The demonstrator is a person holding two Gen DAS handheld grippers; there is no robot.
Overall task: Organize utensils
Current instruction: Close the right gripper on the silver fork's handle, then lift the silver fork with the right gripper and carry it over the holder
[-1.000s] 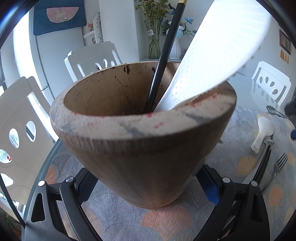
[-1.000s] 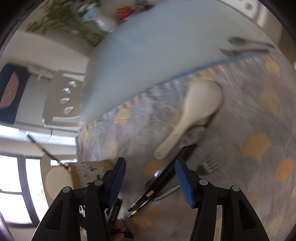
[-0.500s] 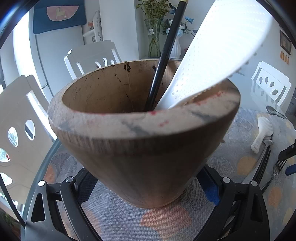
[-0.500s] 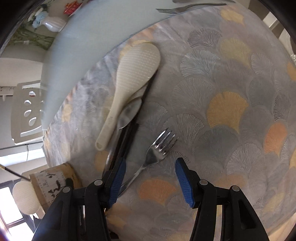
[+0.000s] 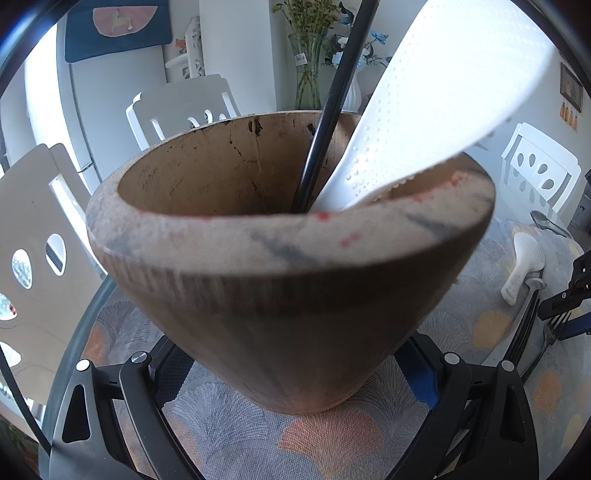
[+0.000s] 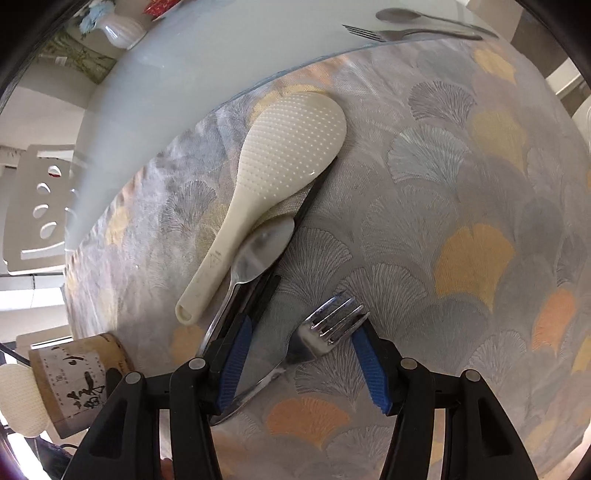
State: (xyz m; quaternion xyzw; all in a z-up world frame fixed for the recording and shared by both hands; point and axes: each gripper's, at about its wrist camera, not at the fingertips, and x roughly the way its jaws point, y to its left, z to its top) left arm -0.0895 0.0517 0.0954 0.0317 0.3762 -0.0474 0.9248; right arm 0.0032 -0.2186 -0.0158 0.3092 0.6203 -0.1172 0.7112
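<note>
On tablecloth point(image 6: 461, 166) btwn open right gripper point(image 6: 299, 339) jaws: 1 fork point(image 6: 325, 328); left gripper point(image 5: 295, 373) clamping 1 holder point(image 5: 288, 288).

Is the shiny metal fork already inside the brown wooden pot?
No, the shiny metal fork lies flat on the patterned tablecloth, between the right gripper's open blue pads.

This is a home dining area. A round glass-topped table point(image 6: 192, 62) carries a fabric placemat point(image 6: 461, 192) printed with fan-shaped leaves in grey, yellow and orange. White dining chairs point(image 5: 184, 107) with teardrop cut-outs in their backs stand around it. A clear glass vase of greenery point(image 5: 308, 62) and a white ribbed vase point(image 6: 122, 31) with blue flowers sit at the far side. A dark blue textile point(image 5: 118, 29) hangs on what is probably a white fridge or cabinet, and a small framed picture point(image 5: 570, 86) hangs on the wall.
</note>
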